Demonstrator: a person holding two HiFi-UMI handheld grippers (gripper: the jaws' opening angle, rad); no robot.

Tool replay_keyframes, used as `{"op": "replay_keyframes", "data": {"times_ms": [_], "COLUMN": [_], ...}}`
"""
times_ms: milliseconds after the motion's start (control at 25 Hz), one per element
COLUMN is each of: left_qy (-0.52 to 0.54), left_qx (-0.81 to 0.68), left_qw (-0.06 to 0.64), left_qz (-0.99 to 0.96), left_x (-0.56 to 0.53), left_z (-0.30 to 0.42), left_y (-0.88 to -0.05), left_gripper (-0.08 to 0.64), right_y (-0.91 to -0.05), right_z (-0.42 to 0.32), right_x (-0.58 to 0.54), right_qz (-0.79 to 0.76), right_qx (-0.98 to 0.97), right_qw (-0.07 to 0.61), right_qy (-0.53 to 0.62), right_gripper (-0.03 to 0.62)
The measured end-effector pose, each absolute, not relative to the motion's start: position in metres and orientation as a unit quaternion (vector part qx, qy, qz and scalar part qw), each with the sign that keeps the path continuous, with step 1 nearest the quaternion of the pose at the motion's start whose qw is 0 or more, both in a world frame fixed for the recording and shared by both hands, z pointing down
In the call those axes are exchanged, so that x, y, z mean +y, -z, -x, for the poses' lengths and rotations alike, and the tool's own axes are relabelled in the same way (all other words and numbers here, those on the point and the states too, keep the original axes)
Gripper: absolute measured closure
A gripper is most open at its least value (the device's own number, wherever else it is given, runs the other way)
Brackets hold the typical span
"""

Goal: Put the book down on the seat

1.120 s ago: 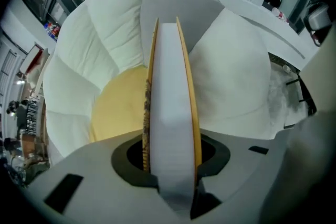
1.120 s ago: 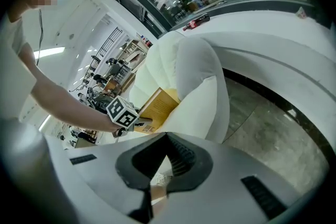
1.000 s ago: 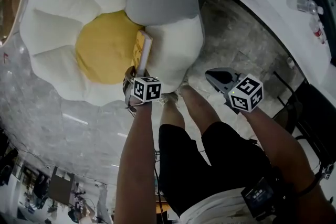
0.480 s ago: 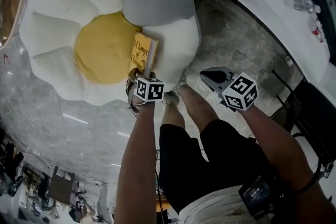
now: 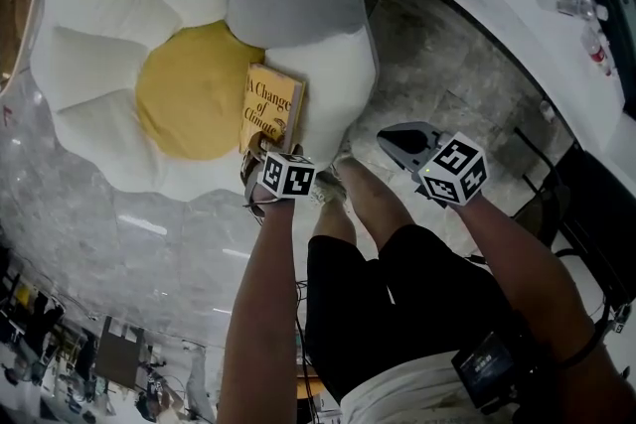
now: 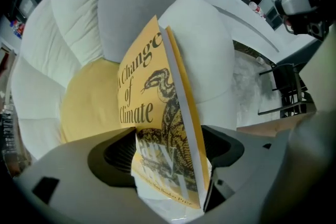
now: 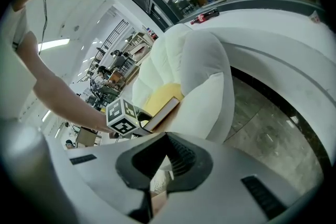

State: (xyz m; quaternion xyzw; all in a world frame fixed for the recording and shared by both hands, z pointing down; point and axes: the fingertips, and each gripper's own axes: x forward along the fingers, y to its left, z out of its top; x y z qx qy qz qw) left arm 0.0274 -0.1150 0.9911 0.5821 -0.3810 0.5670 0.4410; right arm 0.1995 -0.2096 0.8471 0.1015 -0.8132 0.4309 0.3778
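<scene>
**A:** Head view: how far along do we stand?

**B:** We see the book resting cover-up and tilted on the seat. It lies across the edge of the yellow centre and a white petal, and its near end is at the left claw. We judge the putting-down nearly done. What is left is to let go fully and draw clear. The left forearm reaches straight ahead to the seat. The right claw hangs well apart, over the floor.

**A:** Left gripper view: is the book gripped?

**B:** No. The jaws are opening. The book's lower end stands between them, leaning, and the right-hand pad is clear of it. We call this claw released.

**A:** Right gripper view?

**B:** Here the jaws meet with nothing between them, so we call this claw clenched and empty. Beyond them we see the seat with the book resting on it, just beside the left claw.
</scene>
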Motion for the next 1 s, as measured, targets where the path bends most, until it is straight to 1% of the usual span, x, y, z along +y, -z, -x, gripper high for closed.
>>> {"op": "replay_keyframes", "data": {"times_ms": [280,440,760,920,1000], "left_qy": [-0.532,-0.515,-0.451,-0.436,-0.435], "left_qx": [-0.354,-0.343,-0.363,-0.371,-0.378], "left_qw": [0.453,0.456,0.460,0.469,0.471], "left_qz": [-0.621,-0.639,-0.674,-0.673,-0.668], "left_x": [-0.110,-0.111,-0.108,-0.090,-0.075], "left_z": [-0.039,-0.036,-0.028,-0.017,-0.011], "left_y": [-0.985,-0.976,-0.933,-0.911,-0.901], "left_gripper": [0.158,0.153,0.155,0.173,0.211], "right_y": [-0.850,-0.844,-0.830,-0.815,-0.807], "right_z": [-0.200,-0.188,-0.162,-0.145,-0.141], "right_x": [-0.207,-0.217,-0.214,-0.208,-0.199], "right_qz": [-0.111,-0.116,-0.115,-0.104,-0.100], "right_qx": [-0.810,-0.819,-0.833,-0.845,-0.847], "right_qw": [0.383,0.367,0.355,0.350,0.352], "right_qy": [-0.430,-0.426,-0.407,-0.391,-0.387], "right_gripper": [0.580,0.580,0.580,0.580,0.580]}}
